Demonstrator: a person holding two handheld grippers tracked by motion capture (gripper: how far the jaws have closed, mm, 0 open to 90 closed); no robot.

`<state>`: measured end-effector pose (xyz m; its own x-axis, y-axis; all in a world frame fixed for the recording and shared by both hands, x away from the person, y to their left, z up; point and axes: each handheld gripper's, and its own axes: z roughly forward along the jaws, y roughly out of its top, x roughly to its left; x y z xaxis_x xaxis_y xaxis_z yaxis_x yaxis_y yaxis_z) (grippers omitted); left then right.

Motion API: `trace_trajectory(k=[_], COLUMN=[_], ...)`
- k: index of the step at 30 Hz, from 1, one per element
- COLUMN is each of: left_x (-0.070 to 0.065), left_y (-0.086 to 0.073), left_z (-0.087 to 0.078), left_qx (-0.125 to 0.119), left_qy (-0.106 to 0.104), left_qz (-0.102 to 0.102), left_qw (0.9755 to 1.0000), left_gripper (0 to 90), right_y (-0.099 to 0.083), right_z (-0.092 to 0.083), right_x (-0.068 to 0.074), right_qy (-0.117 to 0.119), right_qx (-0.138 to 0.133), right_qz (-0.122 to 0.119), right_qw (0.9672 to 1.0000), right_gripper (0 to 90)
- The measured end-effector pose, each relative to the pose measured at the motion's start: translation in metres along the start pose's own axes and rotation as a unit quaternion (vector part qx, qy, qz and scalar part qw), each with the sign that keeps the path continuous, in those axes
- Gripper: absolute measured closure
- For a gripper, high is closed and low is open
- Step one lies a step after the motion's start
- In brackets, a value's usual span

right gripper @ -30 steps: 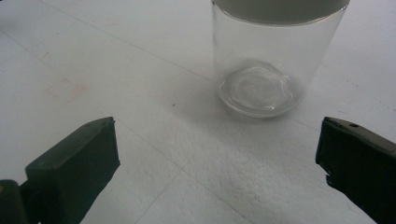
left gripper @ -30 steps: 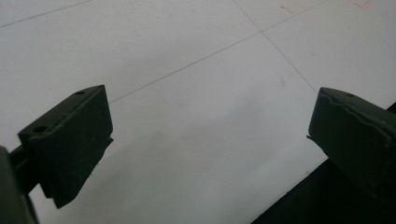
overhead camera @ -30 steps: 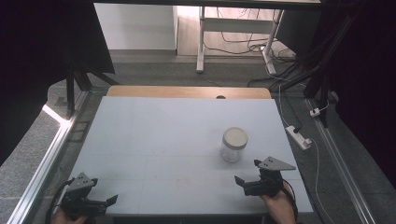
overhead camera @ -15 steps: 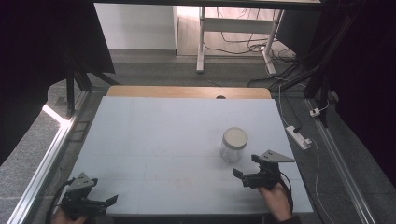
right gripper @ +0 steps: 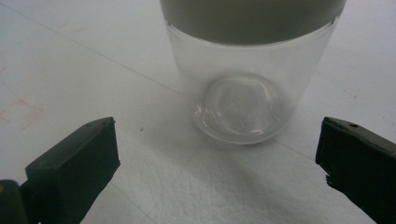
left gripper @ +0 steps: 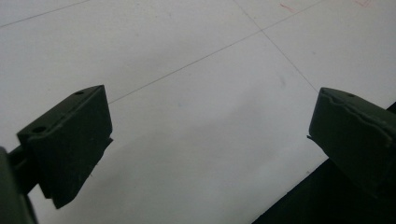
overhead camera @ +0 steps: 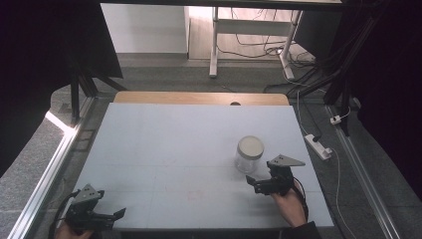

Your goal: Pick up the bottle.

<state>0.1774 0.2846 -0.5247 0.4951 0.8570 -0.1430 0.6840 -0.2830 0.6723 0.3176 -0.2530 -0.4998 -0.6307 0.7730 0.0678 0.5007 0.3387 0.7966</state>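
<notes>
On pale table | jar upright | dark floor, cables beyond

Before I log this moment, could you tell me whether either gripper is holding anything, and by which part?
Nothing is held. The right gripper is open just short of the jar; the left gripper is open over bare table.

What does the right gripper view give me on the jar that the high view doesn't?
Right gripper view: the jar's clear wall and round empty base, standing ahead between the open jaws of the right hand-held gripper, untouched. High view: the jar's pale lid from above, the left hand-held gripper at the table's near left corner. Both: jar upright on the table.
</notes>
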Motion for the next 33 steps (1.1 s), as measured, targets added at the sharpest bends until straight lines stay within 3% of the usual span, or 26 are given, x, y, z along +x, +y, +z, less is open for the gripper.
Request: trace_trajectory(k=[5,13,33], left_x=[0.0,0.0,0.0], left_y=[0.0,0.001,0.001], left_z=[0.0,0.001,0.001], left_qx=[0.0,0.001,0.001], left_qy=[-0.001,-0.002,-0.004], left_qz=[0.001,0.001,0.002], left_qw=[1.0,1.0,1.0], left_gripper=[0.6,0.6,0.6], right_y=[0.003,0.011,0.025], right_z=[0.006,0.018,0.043], right_x=[-0.001,-0.003,-0.011], right_qy=[-0.002,-0.015,-0.019], right_qx=[0.011,0.008,-0.003], right_qz=[0.001,-0.023,-0.022], right_qw=[0.9999,0.9996,0.9996], right_gripper=[0.0,0.0,0.0])
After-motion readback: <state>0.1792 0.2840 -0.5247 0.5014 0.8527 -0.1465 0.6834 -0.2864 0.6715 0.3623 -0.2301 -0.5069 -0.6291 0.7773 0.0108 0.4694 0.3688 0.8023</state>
